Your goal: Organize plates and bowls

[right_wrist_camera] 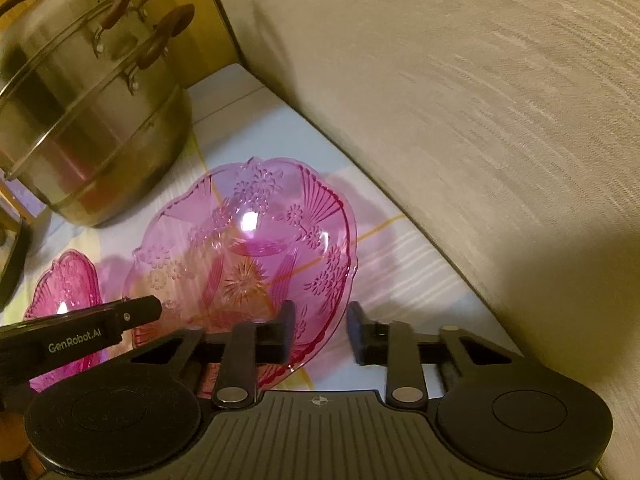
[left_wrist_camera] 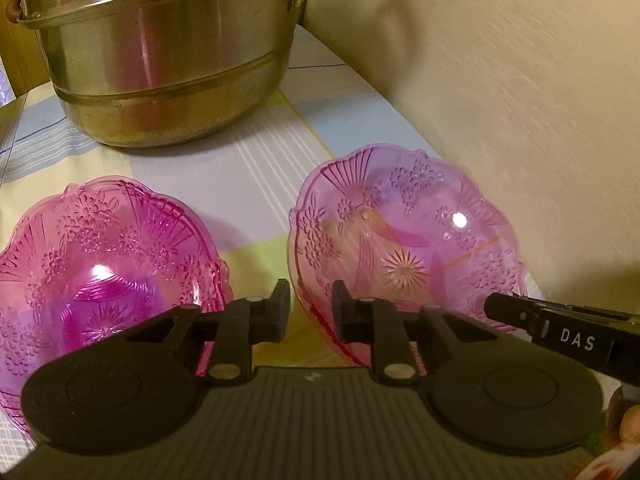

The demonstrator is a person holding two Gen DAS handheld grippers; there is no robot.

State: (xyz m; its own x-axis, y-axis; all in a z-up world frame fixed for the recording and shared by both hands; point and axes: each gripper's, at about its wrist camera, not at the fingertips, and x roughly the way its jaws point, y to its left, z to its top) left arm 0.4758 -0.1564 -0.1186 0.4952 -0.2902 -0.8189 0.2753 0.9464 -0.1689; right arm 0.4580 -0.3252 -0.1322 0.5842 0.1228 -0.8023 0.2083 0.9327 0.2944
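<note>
Two pink see-through patterned bowls stand on a pastel checked tablecloth. In the left wrist view one bowl (left_wrist_camera: 100, 264) is at the left and the other bowl (left_wrist_camera: 404, 244) at the right. My left gripper (left_wrist_camera: 311, 312) is open, its jaws straddling the near left rim of the right bowl. In the right wrist view that bowl (right_wrist_camera: 248, 264) is in the middle and the other bowl (right_wrist_camera: 66, 296) at the far left. My right gripper (right_wrist_camera: 322, 332) is open, its jaws straddling the bowl's near right rim.
A large steel steamer pot (left_wrist_camera: 160, 48) with brown handles stands at the back of the table; it also shows in the right wrist view (right_wrist_camera: 88, 120). A beige wall (left_wrist_camera: 520, 100) runs along the table's right edge, close to the right bowl.
</note>
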